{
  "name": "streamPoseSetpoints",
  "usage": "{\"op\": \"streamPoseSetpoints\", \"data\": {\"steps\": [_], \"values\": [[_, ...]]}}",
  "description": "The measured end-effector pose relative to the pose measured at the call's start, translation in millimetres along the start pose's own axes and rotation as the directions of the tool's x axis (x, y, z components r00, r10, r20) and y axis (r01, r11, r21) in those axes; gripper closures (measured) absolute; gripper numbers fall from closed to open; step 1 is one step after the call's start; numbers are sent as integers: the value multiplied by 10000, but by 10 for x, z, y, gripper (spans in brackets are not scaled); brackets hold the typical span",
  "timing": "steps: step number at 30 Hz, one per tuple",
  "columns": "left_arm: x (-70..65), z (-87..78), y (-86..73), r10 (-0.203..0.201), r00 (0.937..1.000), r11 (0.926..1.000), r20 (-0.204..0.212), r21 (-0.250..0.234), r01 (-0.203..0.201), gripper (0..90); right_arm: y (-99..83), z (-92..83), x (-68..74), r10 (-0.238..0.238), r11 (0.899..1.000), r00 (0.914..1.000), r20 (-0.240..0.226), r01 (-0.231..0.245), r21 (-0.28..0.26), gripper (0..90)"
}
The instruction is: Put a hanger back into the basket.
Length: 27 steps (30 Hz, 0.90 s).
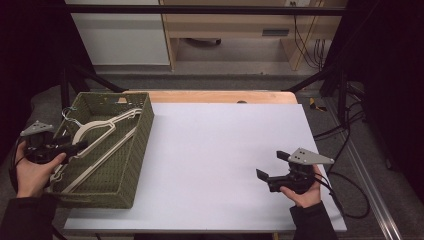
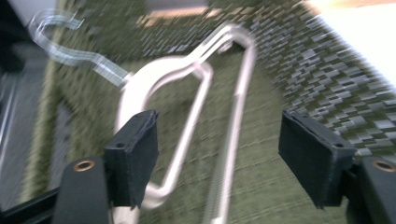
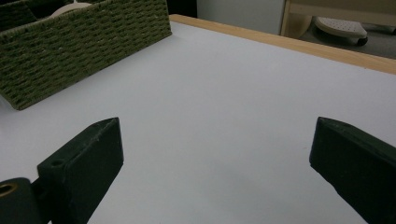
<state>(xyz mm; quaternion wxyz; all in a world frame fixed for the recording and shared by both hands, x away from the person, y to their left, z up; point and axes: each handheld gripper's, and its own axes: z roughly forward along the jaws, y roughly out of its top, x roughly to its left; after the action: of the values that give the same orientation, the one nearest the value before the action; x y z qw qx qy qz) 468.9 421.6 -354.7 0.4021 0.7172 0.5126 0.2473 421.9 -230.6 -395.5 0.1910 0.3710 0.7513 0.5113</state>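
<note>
Left gripper [image 2: 219,154] wide open over white hangers [image 2: 187,107] lying in the green woven basket [image 1: 137,150], gripping nothing; right gripper [image 3: 215,163] open, empty, over the white table [image 1: 215,150]

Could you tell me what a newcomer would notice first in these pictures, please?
The green woven basket at the table's left edge draws the eye first, with pale hangers lying in it. The left tongs hang open over the hangers, gripping nothing. Across the bare white table, the right tongs sit open at the near right, well away from the basket.
</note>
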Motion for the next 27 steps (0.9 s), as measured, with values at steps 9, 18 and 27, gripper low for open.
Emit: {"op": "streamPoseSetpoints", "data": {"steps": [9,18,27], "values": [[-669,-140,64,820,9874,9827,1352,-1760,-575,140,5,-24,-2,24,9999,10000,38,-24,-120,33],[-1176,-56,-17,1545,9552,9676,2525,-2341,-946,117,11,-60,-9,-2,9995,10000,33,3,-301,30],[-1451,74,-177,1947,9369,9659,2905,-2232,-1315,107,14,-124,-25,30,9985,10000,-3,-30,-543,26]]}}
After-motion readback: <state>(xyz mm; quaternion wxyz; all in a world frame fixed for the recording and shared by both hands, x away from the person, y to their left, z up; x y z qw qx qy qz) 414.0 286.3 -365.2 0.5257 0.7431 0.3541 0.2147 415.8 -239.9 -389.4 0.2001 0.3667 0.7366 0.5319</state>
